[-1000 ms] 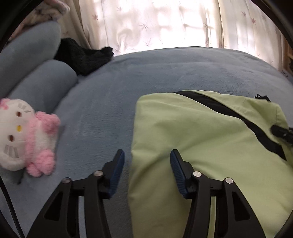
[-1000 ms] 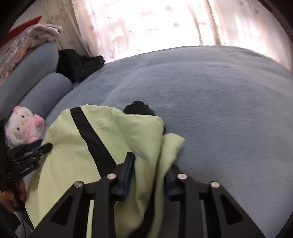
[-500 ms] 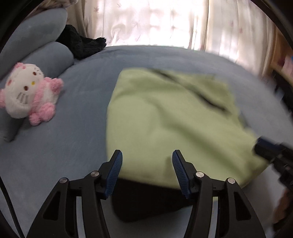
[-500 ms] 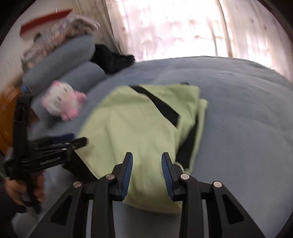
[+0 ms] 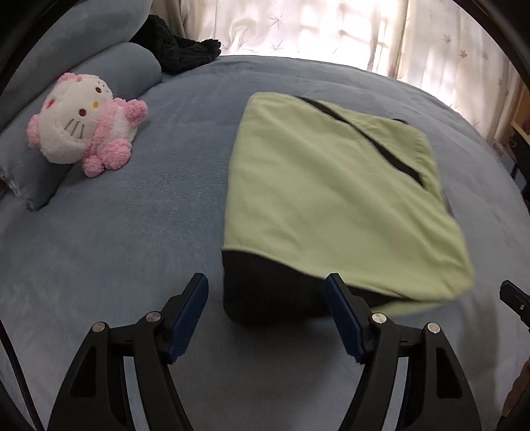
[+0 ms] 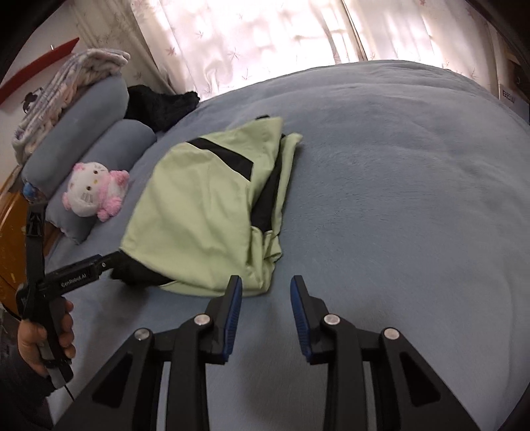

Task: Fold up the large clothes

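A light green garment point(image 5: 331, 199) with a black stripe lies folded on the blue bedspread point(image 5: 132, 232), its black lining showing at the near edge. My left gripper point(image 5: 265, 288) hovers just short of that black edge. Its jaws are opening and pinch nothing. In the right wrist view the same garment point(image 6: 198, 205) lies ahead and to the left. My right gripper point(image 6: 265, 285) stands open over bare bedspread point(image 6: 397, 199), clear of the garment's near right corner. A person's hand point(image 6: 43, 335) holds the left gripper at that view's left edge.
A pink and white plush toy point(image 5: 82, 122) leans on a blue pillow point(image 5: 126, 69) at the left. A black fuzzy cloth point(image 5: 179, 46) lies by the curtains point(image 5: 331, 30). A folded blanket point(image 6: 66, 86) tops the upper pillow. Wooden furniture point(image 6: 10, 232) borders the bed's left side.
Both grippers have drawn back from the garment toward the bed's near side. The right gripper has let go of the green fold. The left jaws stand wider.
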A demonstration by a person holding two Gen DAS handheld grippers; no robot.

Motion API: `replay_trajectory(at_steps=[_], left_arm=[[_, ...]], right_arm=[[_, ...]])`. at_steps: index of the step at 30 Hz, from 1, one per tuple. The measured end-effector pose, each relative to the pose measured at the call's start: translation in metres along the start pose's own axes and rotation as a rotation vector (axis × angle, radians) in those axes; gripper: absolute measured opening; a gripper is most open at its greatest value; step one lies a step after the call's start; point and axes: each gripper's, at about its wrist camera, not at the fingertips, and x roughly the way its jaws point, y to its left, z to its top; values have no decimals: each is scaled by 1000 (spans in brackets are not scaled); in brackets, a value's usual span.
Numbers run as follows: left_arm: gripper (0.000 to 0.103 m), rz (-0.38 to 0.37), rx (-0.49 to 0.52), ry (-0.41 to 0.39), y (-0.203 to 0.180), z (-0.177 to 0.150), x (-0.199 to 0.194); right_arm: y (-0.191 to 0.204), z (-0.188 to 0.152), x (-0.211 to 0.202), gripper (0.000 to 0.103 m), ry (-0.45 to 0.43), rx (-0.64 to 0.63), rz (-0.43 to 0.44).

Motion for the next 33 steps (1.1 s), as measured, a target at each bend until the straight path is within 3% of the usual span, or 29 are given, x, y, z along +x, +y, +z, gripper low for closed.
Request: replay_trajectory(at_steps=[2,7,16,23,29,33], left_arm=[[72,-14,0,2,-8,-6,-24],[89,-49,6,-17,-24,-23,-88],[97,-114,8,-22,-47,-55,-202],[100,-96,82,-47,-67,-89,-288],[101,-103,143,-82,-96,-139,-335],[101,-117,124,-110,-116,-176,-346]], right_arm=[[6,-4,-23,30,2,3,13],[20,-14,-80,30,-4,14,47],[44,-33,-193,34,-27,-37,28],[48,-55,-268,40,-63,-67,-4],[48,-90,-308,41,-89,-102,-57],[37,-122,-321,49,-76,-60,-71]])
